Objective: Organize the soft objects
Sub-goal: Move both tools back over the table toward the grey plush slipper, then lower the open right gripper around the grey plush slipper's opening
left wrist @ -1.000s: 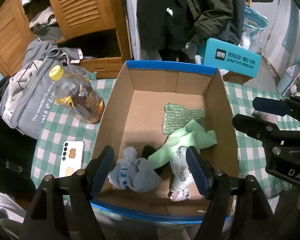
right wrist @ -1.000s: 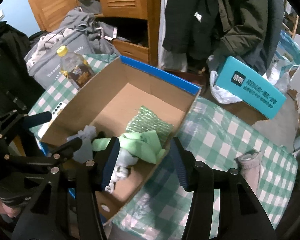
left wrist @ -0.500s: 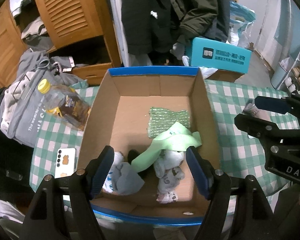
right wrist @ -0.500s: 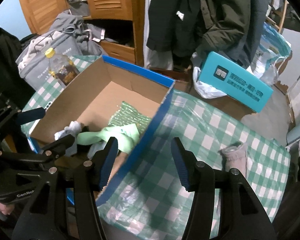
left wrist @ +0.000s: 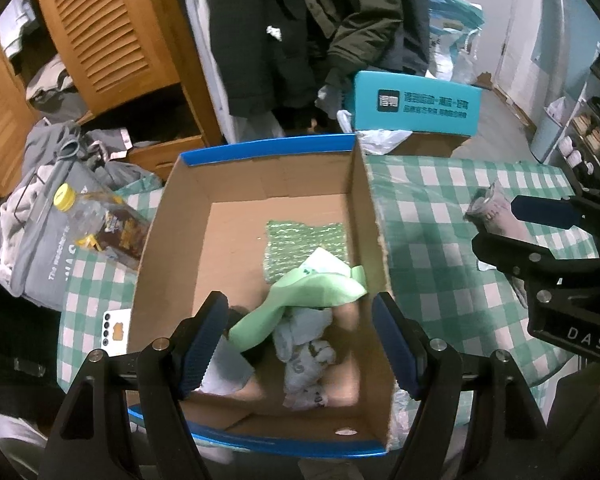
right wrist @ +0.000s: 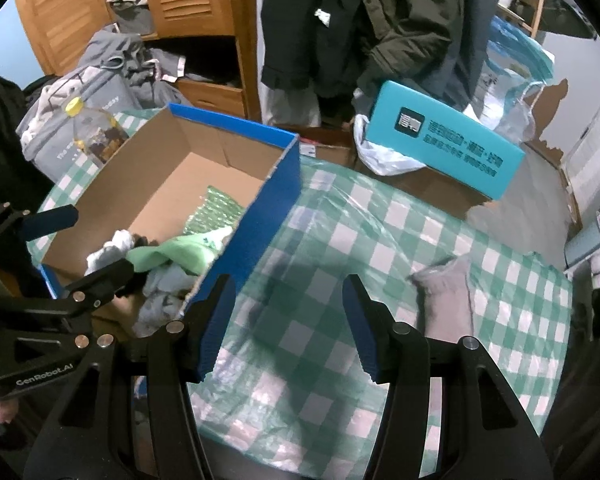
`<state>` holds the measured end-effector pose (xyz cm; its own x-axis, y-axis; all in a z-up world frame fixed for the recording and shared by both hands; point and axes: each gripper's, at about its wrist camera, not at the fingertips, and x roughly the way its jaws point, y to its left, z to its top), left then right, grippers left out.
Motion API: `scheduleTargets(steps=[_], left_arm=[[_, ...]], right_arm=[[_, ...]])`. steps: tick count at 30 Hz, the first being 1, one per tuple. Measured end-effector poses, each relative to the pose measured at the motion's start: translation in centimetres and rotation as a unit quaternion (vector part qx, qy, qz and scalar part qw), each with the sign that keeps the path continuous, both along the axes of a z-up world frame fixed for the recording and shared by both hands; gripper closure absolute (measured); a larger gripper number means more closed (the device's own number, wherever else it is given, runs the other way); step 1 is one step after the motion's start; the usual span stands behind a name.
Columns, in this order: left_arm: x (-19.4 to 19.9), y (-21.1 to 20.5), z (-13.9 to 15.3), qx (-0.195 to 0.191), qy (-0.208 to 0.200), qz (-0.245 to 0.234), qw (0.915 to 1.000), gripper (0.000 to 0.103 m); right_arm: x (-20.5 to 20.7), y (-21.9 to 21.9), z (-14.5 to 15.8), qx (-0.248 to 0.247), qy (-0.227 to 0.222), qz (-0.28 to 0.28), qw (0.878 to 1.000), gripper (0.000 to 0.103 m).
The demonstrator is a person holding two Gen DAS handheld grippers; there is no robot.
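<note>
Both grippers have moved right since before. My left gripper point(left wrist: 298, 344) hangs apart over the box point(left wrist: 364, 208); my right gripper point(right wrist: 288, 328) stands apart, empty, above the desk point(right wrist: 380, 240).

We hold the left gripper point(left wrist: 300, 344) over the near end of the cardboard box point(left wrist: 180, 216), jaws apart with nothing pinched between them. Inside, toward the near right corner, a light green sock point(left wrist: 300, 300) drapes over a grey sock point(left wrist: 304, 356); green bubble wrap point(left wrist: 304, 240) lies by the right wall. On the checked tablecloth point(left wrist: 432, 248), a bottle point(left wrist: 100, 224) and phone point(left wrist: 116, 330) sit left of the box, a pinkish-grey sock point(left wrist: 496, 220) near the right edge, partly behind our right gripper point(left wrist: 540, 228).
</note>
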<state>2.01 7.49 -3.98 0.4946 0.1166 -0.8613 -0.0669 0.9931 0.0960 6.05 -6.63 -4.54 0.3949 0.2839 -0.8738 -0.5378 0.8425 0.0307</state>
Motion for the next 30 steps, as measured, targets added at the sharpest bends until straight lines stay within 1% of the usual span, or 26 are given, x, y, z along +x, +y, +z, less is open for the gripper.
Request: scheduleTargets(steps=[8,20,30], left_arm=[[0.4,-2.6,0.0,0.007,0.001,-0.025,0.9997,0.027],[1.5,-6.5,-0.6,0.013,0.012,-0.058,0.9982,0.027],[3.5,-9.9,-2.2,0.011,0.037,-0.086,0.9955,0.026]], right_arm=[[0.5,-2.8,-0.6,-0.004,0.004,-0.025,1.0,0.049],[1.0,-7.5,-1.6,-0.01,0.012,-0.064,0.998,0.048],[2.4,-11.9,-3.9,-0.026,0.035,-0.086,0.995,0.048]])
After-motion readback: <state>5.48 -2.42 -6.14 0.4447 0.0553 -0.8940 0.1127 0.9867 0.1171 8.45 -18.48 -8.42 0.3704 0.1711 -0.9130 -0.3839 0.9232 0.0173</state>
